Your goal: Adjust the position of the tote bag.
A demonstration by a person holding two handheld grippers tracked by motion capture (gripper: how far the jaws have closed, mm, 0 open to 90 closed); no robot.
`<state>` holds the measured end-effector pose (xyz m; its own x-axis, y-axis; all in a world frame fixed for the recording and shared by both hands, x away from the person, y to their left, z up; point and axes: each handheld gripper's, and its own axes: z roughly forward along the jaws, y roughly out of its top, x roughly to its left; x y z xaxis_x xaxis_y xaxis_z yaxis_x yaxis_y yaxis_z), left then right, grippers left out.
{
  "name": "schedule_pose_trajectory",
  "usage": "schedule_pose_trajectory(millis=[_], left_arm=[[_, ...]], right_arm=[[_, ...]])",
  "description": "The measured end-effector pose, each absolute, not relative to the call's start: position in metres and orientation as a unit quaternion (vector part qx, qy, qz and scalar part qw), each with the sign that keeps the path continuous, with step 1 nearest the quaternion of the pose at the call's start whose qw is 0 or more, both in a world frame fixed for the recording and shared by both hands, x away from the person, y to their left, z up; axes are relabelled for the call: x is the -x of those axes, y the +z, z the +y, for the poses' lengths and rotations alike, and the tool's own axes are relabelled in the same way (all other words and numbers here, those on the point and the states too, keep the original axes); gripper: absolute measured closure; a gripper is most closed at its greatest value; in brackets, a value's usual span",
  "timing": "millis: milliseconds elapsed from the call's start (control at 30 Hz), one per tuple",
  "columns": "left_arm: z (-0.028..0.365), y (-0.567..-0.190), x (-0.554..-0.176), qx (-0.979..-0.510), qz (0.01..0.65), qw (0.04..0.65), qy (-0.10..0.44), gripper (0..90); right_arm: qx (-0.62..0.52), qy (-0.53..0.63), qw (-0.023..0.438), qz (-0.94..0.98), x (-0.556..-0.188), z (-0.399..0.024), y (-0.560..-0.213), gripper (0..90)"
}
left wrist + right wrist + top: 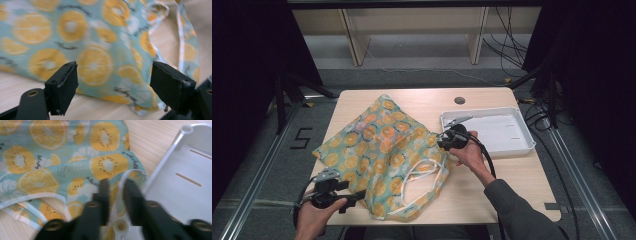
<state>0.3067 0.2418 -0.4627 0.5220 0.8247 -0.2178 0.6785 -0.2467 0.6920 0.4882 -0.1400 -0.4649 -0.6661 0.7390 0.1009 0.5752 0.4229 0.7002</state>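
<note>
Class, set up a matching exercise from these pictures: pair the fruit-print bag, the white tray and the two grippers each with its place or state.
Things:
1. fruit-print bag
2. white tray
3. left gripper
4. right gripper

States:
A. jaws wide open, nothing between them
B. lies spread across the table's middle
C. sits at the table's right side
D. jaws pinched on the bag's white-edged rim

Pairs: 1-B, 2-C, 3-A, 4-D

The high view looks forward and down over the whole table (512,190). The left gripper view sits low, close against the fruit-print bag (95,50). The right gripper view looks down near the bag's edge beside the white tray (185,182). All three views share the bag.
</note>
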Motion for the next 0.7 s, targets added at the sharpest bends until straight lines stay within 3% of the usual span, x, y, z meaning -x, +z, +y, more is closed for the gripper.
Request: schedule_pose_trajectory(millis=[67, 133, 233, 333, 467, 700], left_arm=[[0.229, -0.469, -0.310, -0.816, 0.442, 0.360, 0.098, 26.9], [0.219, -0.474, -0.313, -0.828, 0.425, 0.350, 0.104, 41.9], [0.208, -0.479, -0.319, -0.855, 0.384, 0.328, 0.116, 74.0], [0.213, -0.481, -0.325, -0.865, 0.374, 0.306, 0.135, 89.4], [0.239, -0.476, -0.334, -0.870, 0.375, 0.268, 0.175, 89.7], [0.286, -0.479, -0.354, -0.853, 0.425, 0.252, 0.167, 87.6]], right_arm=[[-0.386, 0.369, 0.096, 0.840, -0.488, -0.140, -0.464, 89.7], [-0.382, 0.371, 0.091, 0.841, -0.484, -0.137, -0.463, 90.0], [-0.361, 0.365, 0.094, 0.853, -0.474, -0.136, -0.456, 90.0], [-0.343, 0.377, 0.098, 0.855, -0.458, -0.135, -0.448, 90.0], [-0.312, 0.387, 0.085, 0.864, -0.429, -0.141, -0.447, 90.0], [-0.264, 0.383, 0.011, 0.885, -0.370, -0.139, -0.453, 90.0]])
